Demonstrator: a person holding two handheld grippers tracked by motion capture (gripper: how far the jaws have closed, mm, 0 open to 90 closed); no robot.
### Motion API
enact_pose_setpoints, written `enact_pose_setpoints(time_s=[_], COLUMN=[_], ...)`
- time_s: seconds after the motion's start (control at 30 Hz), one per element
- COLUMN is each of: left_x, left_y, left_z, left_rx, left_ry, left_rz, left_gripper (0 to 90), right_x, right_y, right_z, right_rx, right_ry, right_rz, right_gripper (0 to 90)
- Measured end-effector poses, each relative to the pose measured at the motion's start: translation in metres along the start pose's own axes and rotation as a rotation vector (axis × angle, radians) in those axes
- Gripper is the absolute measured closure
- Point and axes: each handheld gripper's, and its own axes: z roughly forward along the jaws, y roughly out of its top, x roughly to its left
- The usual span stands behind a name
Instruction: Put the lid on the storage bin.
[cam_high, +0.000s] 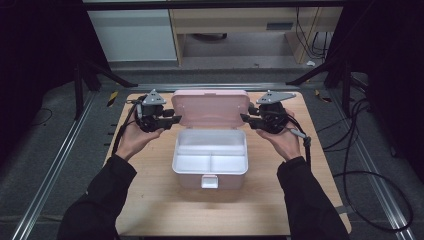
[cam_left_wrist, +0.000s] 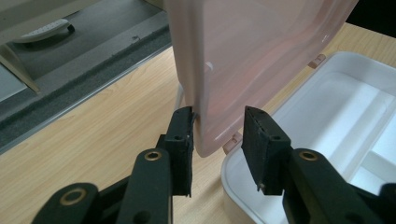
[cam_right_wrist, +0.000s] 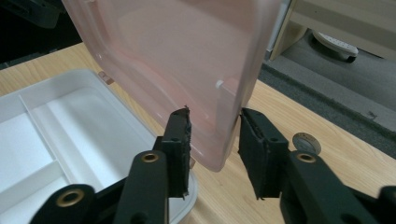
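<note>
A box with a white divided base (cam_high: 210, 159) and a pink lid (cam_high: 210, 107) sits mid-table, its lid standing open at the back. My left gripper (cam_high: 173, 119) is at the lid's left edge and my right gripper (cam_high: 245, 118) at its right edge. In the left gripper view the left gripper (cam_left_wrist: 217, 135) is open, with the lid's (cam_left_wrist: 261, 56) lower corner in the gap above the base (cam_left_wrist: 336, 107). In the right gripper view the right gripper (cam_right_wrist: 212, 135) is open too, straddling the lid's (cam_right_wrist: 177, 60) side edge beside the base (cam_right_wrist: 70, 126).
The box's front latch (cam_high: 209, 181) faces the person. A small round silver disc (cam_right_wrist: 307, 142) lies on the wooden table (cam_high: 150, 200) near my right gripper. Cables (cam_high: 370, 175) trail on the floor at the right, and metal rails flank the table.
</note>
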Motion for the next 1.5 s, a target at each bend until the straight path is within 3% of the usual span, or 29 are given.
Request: enact_pose_setpoints(time_s=[0.4,0.53,0.73,0.9,1.07,1.33,1.4,1.5], left_x=[-0.011,-0.015,-0.022,-0.030,-0.038,-0.050,-0.047,-0.038], left_y=[-0.009,-0.013,-0.019,-0.029,-0.045,-0.065,-0.073,-0.087], left_z=[-0.011,-0.015,-0.021,-0.023,-0.028,-0.037,-0.039,-0.039], left_rx=[0.003,0.001,0.002,0.020,0.024,0.030,0.030,0.050], left_ry=[-0.005,-0.018,-0.029,-0.034,-0.041,-0.008,0.019,0.026], left_rz=[0.005,0.002,0.014,0.011,-0.016,-0.023,-0.047,-0.104], left_gripper=[68.8,69.8,70.9,70.7,69.8,64.7,63.8,61.9], right_x=[0.011,0.015,0.024,0.029,0.036,0.041,0.040,0.036], right_y=[-0.002,-0.007,-0.016,-0.027,-0.039,-0.054,-0.057,-0.064], right_z=[-0.015,-0.022,-0.029,-0.033,-0.034,-0.038,-0.041,-0.045], right_rx=[0.011,0.014,0.044,0.051,0.065,0.104,0.114,0.106], right_ry=[-0.005,0.009,0.029,0.053,0.063,0.049,0.036,0.021], right_rz=[-0.025,-0.027,-0.074,-0.071,-0.075,-0.080,-0.083,-0.067], right_gripper=[74.7,77.6,78.7,79.5,77.3,72.0,70.2,67.6])
